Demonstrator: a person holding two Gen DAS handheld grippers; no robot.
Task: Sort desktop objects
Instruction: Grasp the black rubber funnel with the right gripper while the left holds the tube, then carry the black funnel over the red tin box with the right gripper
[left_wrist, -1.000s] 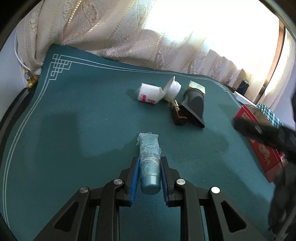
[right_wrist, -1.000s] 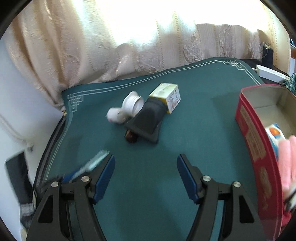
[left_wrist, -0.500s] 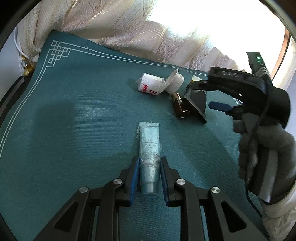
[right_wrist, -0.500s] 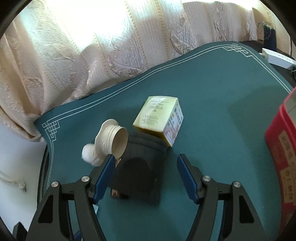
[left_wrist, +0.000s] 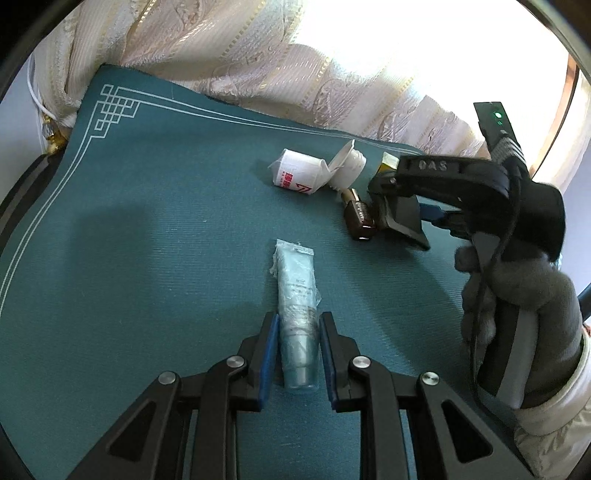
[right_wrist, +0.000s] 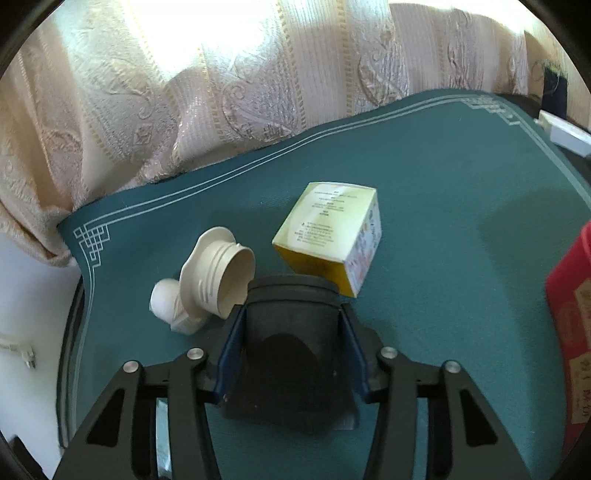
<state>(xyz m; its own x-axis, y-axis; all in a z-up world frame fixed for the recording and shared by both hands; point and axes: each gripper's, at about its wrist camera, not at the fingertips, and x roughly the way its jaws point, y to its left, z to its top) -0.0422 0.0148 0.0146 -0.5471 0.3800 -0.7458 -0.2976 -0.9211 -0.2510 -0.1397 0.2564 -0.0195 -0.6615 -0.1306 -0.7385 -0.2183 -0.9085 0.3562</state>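
Cream patterned curtains (right_wrist: 221, 92) hang behind a tabletop covered w/ a teal mat (left_wrist: 147, 221) edged in white lines; daylight comes thru them.

Left claw (left_wrist: 297, 354) is clenched on the cap end of a pale blue squeeze tube (left_wrist: 297, 291). Tube lies flat on the mat, crimped end pointing away, so the grip sits on its firmer part – prob. ready for lifting.

Right claw (right_wrist: 291, 332), held by a grey-gloved hand (left_wrist: 517, 295), straddles a dark grey flared plastic piece (right_wrist: 291, 362) & its jaws are closing; pads look to be at its sides, though I can't tell if they press yet.

Crowded round it: white plastic funnel-shaped cup (right_wrist: 218, 273) touching on one side, yellow-and-white cardboard box (right_wrist: 328, 243) at its far end, small brown bottle (left_wrist: 358, 218) alongside, white jar w/ red print (left_wrist: 295, 177) beyond.

Red tin box (right_wrist: 572, 314) at the mat's edge is likely where sorted items go.
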